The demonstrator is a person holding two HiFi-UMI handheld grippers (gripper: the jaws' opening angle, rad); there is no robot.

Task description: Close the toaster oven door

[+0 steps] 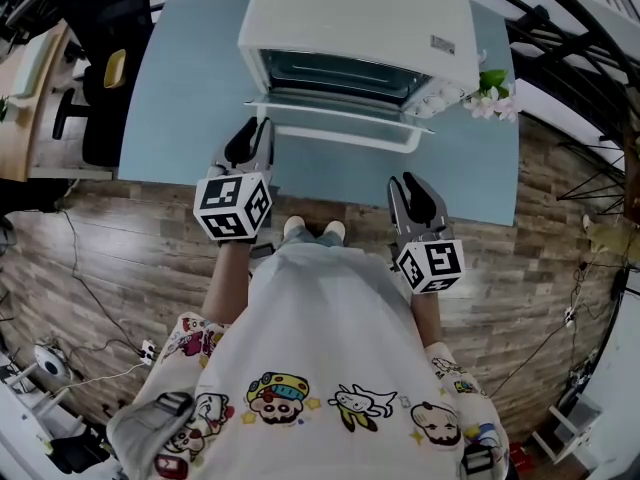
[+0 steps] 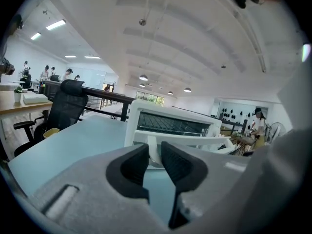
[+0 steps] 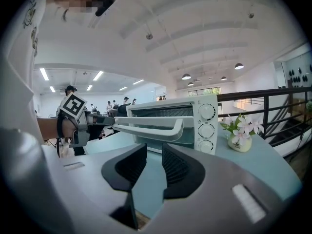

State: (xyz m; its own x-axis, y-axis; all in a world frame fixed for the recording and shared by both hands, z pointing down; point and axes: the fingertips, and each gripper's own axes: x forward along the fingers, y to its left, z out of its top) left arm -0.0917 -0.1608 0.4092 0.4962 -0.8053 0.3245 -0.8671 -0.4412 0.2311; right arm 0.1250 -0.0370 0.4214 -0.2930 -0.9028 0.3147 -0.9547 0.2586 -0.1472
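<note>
A white toaster oven [image 1: 360,18] stands on the pale blue table [image 1: 190,78], its door [image 1: 340,120] folded down flat with the white handle [image 1: 345,138] facing me. My left gripper [image 1: 258,128] hovers just in front of the door's left end, open, with nothing between its jaws. My right gripper [image 1: 405,183] is held further back, near the table's front edge, also open and holding nothing. The left gripper view shows the oven [image 2: 170,123] and handle [image 2: 187,141] straight beyond the left gripper [image 2: 155,152]. In the right gripper view, the oven [image 3: 195,118] and handle [image 3: 151,129] lie beyond the right gripper [image 3: 154,157].
A small pot of pink and white flowers [image 1: 490,96] sits right of the oven. A black office chair [image 1: 100,78] stands left of the table. Black railings [image 1: 570,28] run along the right. Wooden floor [image 1: 120,238] lies under me.
</note>
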